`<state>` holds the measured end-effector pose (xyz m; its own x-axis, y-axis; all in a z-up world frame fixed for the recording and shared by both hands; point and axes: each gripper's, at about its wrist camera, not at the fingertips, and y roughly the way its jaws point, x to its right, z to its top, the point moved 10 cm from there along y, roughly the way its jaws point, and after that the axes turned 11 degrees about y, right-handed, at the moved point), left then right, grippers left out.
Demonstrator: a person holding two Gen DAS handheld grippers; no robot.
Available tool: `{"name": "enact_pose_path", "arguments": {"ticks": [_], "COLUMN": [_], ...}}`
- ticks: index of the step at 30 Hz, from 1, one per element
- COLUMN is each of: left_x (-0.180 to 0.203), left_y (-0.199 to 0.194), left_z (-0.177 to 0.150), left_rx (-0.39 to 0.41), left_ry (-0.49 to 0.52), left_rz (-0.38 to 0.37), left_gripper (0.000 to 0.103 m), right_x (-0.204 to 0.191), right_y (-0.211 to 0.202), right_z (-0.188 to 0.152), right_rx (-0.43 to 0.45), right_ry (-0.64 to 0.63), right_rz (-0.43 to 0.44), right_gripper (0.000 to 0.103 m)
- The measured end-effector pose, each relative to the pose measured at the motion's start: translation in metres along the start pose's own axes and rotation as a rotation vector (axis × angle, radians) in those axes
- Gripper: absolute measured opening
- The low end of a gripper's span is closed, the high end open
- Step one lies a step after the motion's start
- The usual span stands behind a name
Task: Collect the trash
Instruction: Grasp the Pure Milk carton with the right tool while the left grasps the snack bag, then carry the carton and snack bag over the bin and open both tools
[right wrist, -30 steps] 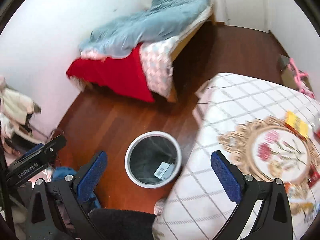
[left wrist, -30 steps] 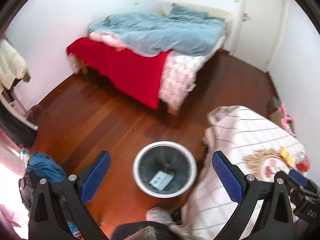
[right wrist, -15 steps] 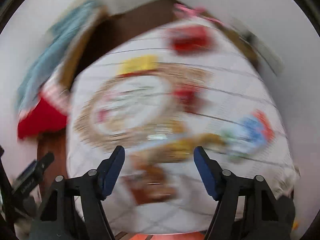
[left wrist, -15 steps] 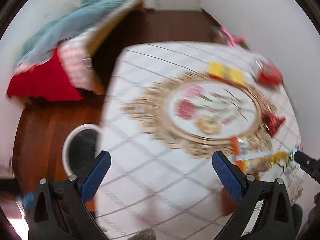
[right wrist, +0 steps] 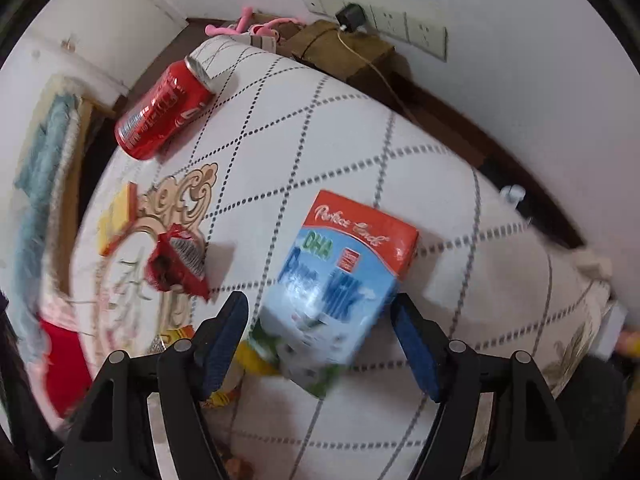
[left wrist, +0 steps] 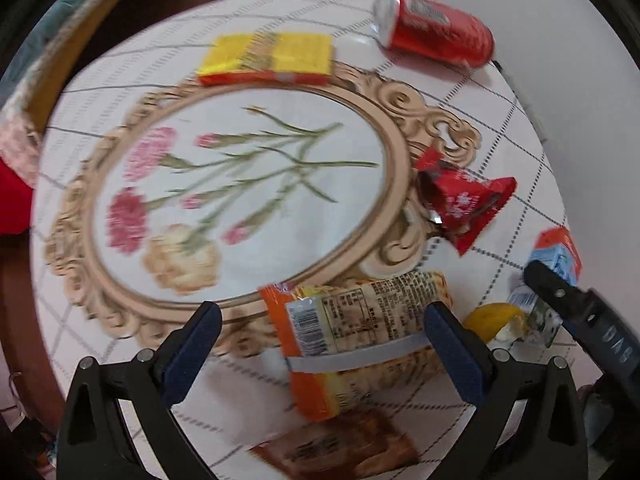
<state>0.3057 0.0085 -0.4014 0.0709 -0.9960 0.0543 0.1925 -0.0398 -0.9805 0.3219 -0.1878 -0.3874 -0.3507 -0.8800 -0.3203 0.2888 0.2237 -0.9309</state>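
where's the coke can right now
The coke can lies on its side at the far edge of the table, just right of the yellow packet; the right wrist view shows it upper left.

We cannot read the printing on the orange snack packet [left wrist: 356,340] in the left wrist view; motion blur smears it, and its right end runs behind one blue pad [left wrist: 454,354] of the left gripper [left wrist: 324,350]. The brown packet [left wrist: 340,452] below it is blurred and cut off by the bottom edge. The yellow thing [left wrist: 494,318] beside it is partly hidden by gripper parts, and we cannot tell what it is. In the right wrist view the milk carton [right wrist: 336,288] is smeared at its lower end, where the picture on it is unreadable. The yellow box [right wrist: 118,218] there is too blurred to name more closely. The bed [right wrist: 44,160] at the left is cut off by the lens rim.
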Motion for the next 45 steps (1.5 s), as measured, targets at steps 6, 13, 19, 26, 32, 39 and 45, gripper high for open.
{"name": "enact_pose_path", "arguments": {"ticks": [6,13,19,26,32,39,45], "left_x": [0.014,0.012,0.007,-0.002,-0.036,-0.094,-0.170], "left_y": [0.009,-0.001,-0.019,-0.058,-0.106,-0.165,-0.216], "left_z": [0.004,0.003,-0.010,-0.015,0.004,0.017,-0.001], "left_rx": [0.010,0.054,0.090,0.176,0.286,0.404,0.476], "left_ry": [0.013,0.006,-0.020,-0.038,-0.053,-0.095,-0.188], "left_rz": [-0.017,0.002,-0.049,-0.061,0.017,0.134,0.194], "left_gripper": [0.085,0.065,0.020,0.011,0.011,0.011,0.011], "right_x": [-0.003,0.013,0.005,0.001,-0.021,-0.091,-0.177], "right_y": [-0.001,-0.006,0.001,-0.013,-0.039,-0.078,-0.105], "right_z": [0.012,0.022,0.022,0.020,0.016,-0.004,-0.045], "right_rx": [0.038,0.003,0.028,0.086,0.124,0.151,0.137], "right_ry": [-0.188,-0.195,-0.240,-0.294,-0.341,-0.443,-0.558], "right_rz": [-0.078,-0.073,-0.121,-0.106,-0.053,0.063,0.195], "right_gripper": [0.064,0.067,0.058,0.056,0.056,0.056,0.056]}}
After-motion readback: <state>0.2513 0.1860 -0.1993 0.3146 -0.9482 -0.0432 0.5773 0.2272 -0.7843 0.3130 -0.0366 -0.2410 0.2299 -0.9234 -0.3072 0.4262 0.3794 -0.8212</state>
